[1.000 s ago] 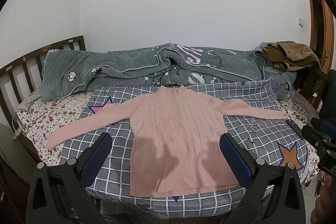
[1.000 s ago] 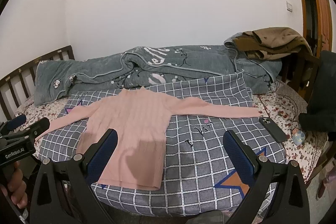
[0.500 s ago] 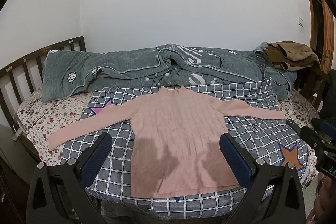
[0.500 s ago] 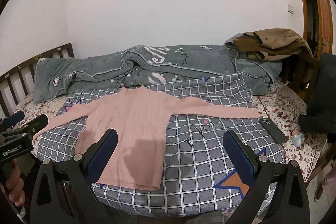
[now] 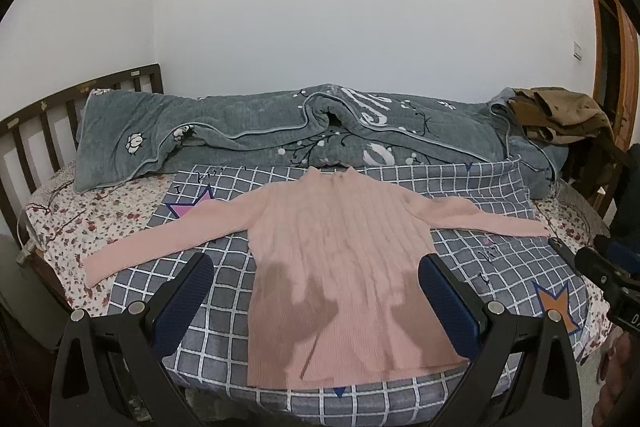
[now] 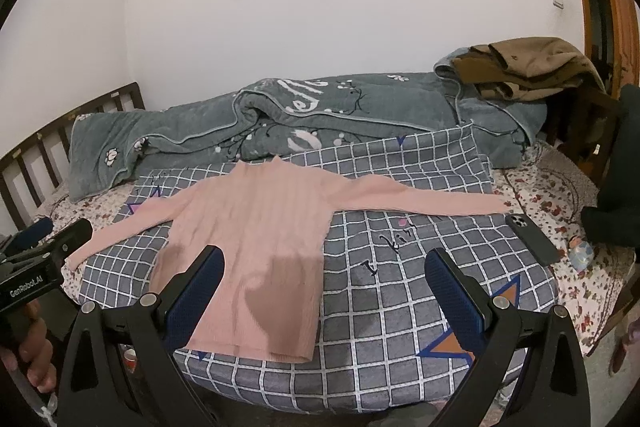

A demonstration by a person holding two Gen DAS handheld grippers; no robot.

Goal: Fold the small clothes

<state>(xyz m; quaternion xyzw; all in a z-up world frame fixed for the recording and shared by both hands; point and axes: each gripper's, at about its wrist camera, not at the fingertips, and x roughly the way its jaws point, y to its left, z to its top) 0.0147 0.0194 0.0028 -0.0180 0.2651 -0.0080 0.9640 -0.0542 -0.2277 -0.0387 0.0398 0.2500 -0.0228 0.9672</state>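
White walls and a dark slatted headboard (image 5: pixel 36 131) frame the bed (image 5: pixel 60 227) in the left wrist view. On it a grey checked blanket (image 5: pixel 500 267) makes a flat working area, with a grey quilt (image 5: pixel 248 135) pushed to the far side, likely to keep it out of the way. The pink sweater (image 5: pixel 340 259) lies face up in the middle of the blanket, both sleeves spread wide, hem at the near edge: laid out ready for a first fold, which has not begun. The left gripper (image 5: pixel 316 303) hovers near the hem, jaws wide apart and holding nothing, straddling the sweater's body.

From the right wrist view the sweater (image 6: pixel 256 239) sits left of centre, its right sleeve reaching towards a dark phone (image 6: pixel 532 239) lying on the bed just beyond the cuff, near enough to be brushed when that sleeve is folded in. The right gripper (image 6: pixel 324 291) is likewise spread open and empty, poised above the hem's right corner. Brown clothes (image 6: pixel 528 71) are heaped at the far right.
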